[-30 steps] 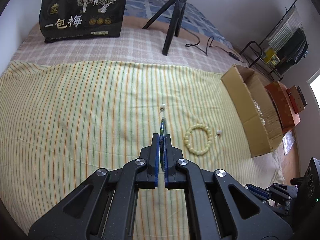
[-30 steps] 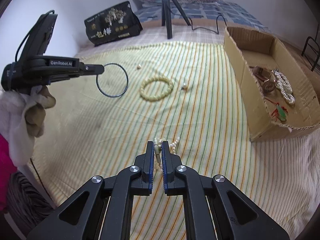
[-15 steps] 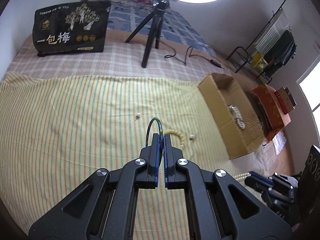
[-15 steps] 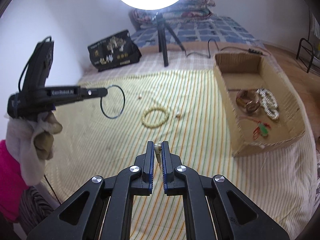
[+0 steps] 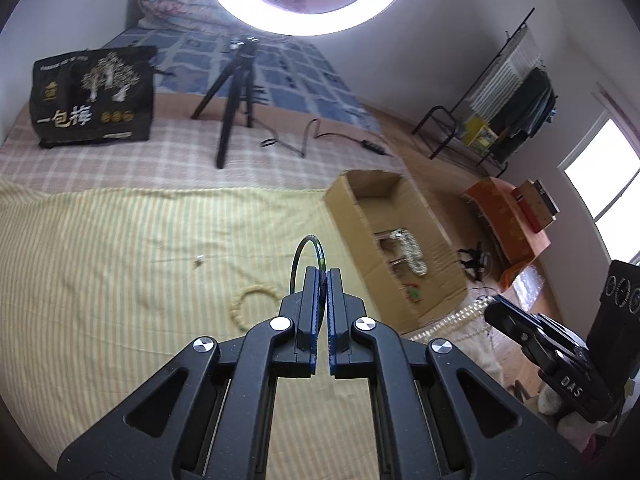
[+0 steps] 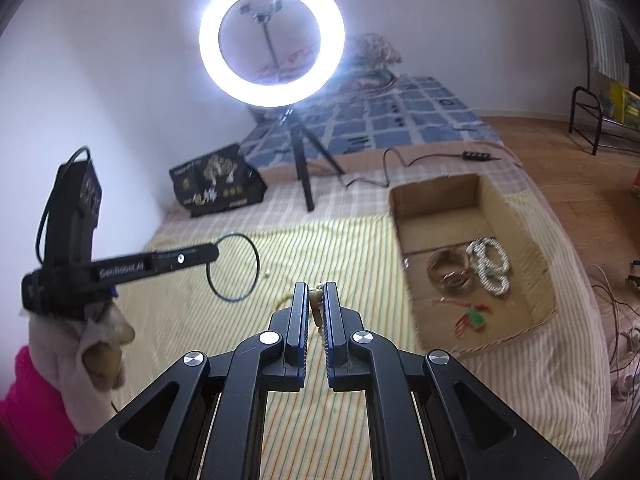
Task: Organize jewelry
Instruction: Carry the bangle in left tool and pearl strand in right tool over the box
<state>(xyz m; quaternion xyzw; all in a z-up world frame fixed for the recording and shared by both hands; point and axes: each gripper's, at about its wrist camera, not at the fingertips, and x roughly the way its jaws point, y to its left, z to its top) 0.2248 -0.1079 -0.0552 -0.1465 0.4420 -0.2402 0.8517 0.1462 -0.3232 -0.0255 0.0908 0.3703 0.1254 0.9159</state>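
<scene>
My left gripper [image 5: 323,276] is shut on a thin dark bangle [image 5: 297,256] and holds it in the air above the striped cloth. From the right wrist view the same bangle [image 6: 257,266] hangs at the left gripper [image 6: 214,254]. My right gripper [image 6: 316,286] is shut on a pale bead necklace [image 6: 317,304]; its strand [image 5: 452,316] trails below the right gripper [image 5: 496,308]. A yellow bead bracelet [image 5: 236,310] and a small earring [image 5: 199,259] lie on the cloth. The open cardboard box [image 6: 404,240] holds a silver-white chain [image 6: 490,266] and other pieces.
A ring light [image 6: 272,36] on a black tripod [image 5: 236,92] stands behind the cloth, with a black printed bag [image 5: 94,96] to its left and a cable [image 5: 312,132] beside it. An orange box [image 5: 504,208] and a rack [image 5: 500,100] are on the floor at right.
Both grippers have risen off the cloth with the bangle and the necklace. The views have tilted up, and the box and ring light now show more fully.
</scene>
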